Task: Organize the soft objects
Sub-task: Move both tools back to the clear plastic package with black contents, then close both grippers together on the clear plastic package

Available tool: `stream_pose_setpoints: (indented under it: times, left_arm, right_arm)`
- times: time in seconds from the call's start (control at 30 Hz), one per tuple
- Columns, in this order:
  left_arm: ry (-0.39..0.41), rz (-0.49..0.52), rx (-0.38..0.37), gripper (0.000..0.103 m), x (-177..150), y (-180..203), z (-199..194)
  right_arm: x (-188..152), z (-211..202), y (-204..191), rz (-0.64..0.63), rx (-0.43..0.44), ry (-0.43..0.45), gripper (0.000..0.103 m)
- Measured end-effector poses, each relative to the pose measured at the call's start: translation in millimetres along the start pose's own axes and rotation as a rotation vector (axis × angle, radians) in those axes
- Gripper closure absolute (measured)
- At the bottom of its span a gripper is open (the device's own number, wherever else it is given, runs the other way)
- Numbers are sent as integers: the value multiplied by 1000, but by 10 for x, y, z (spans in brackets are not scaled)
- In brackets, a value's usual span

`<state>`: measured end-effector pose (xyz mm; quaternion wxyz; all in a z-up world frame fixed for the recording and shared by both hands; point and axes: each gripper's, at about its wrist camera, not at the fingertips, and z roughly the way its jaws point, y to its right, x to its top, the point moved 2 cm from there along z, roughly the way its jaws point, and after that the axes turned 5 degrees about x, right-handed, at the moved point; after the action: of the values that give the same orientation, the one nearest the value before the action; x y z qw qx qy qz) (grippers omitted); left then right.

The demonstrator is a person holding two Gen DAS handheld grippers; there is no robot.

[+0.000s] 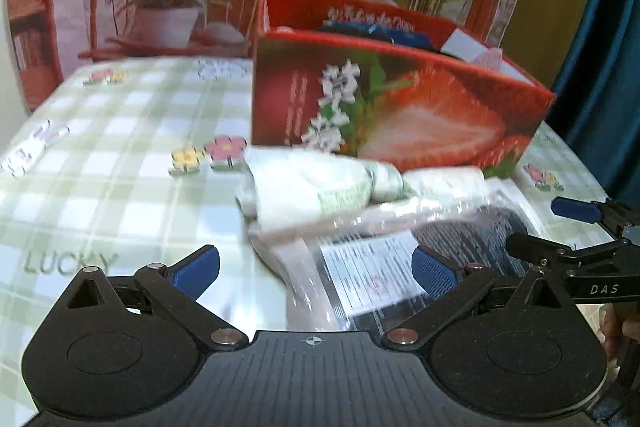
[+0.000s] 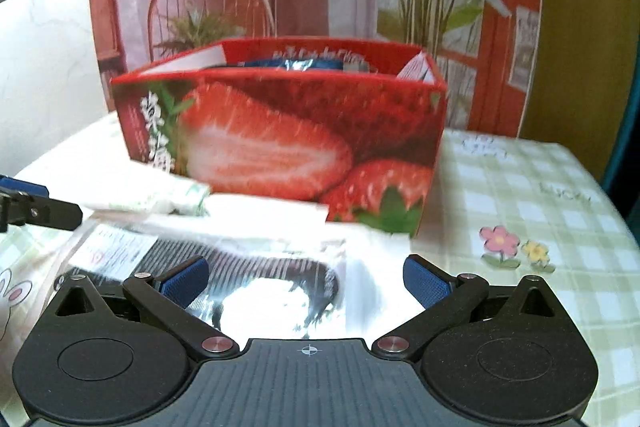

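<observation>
Table (image 1: 104,147) in green plaid cloth first, biggest thing going, with little flowers and LUCKY printed on it. Then strawberry box (image 2: 280,131), open-topped, parked at the far side, already holding a few things including something blue. Just in front of the box: clear plastic packet (image 2: 224,267) with something dark and soft inside plus a white label, lying flat on the cloth, glare all over it. Beside that, a white-and-green rolled bundle (image 1: 316,183), close up against the foot of the box, possibly touching; too blurred to say for sure.

Left gripper (image 1: 316,271) spread wide, nothing between the blue pads. Right gripper (image 2: 306,277) same story, wide apart and empty.

Key bit for the next move: packet sits dead ahead of both tools, low and close, long axis running roughly left-right along the box front. Looks nearest the right gripper, which hangs right over the shiny middle, while the left one faces the label end. Roll lies further out, ahead of the left gripper, long axis also sideways. Probably a pinch on the packet, then a lift over the box wall. Slippery film, so could slide out.
</observation>
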<state>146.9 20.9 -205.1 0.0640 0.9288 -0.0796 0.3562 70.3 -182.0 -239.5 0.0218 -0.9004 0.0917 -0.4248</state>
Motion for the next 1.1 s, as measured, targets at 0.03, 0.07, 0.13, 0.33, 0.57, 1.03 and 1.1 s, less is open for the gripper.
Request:
stream_pose_setpoints:
  times: [0.03,0.07,0.13,0.33,0.57,1.03,1.1]
  left_arm:
    - [-10,3,-4,0,-35,15,25]
    - [-22,8,-7,0,-73,32,55]
    - [-49,20,-9,0,-140,60,111]
    - [-86,11,-16,0,-234,54,223]
    - [-58,15,-11,0,-273,79,207]
    - [-53,-3,-9,0,-279,68,204]
    - [-56,-2,-9,0,-276,70,207]
  right_arm:
    - [-7,19,-14,-4,5,-6,0]
    - [-22,36,-35,-10,10,-14,0]
    - [-56,68,-71,-19,18,-33,0]
    - [-114,135,-32,11,39,-72,0]
    - [-160,160,14,50,50,-66,0]
    - [-160,187,56,104,68,-83,0]
    - [-141,196,57,110,65,-98,0]
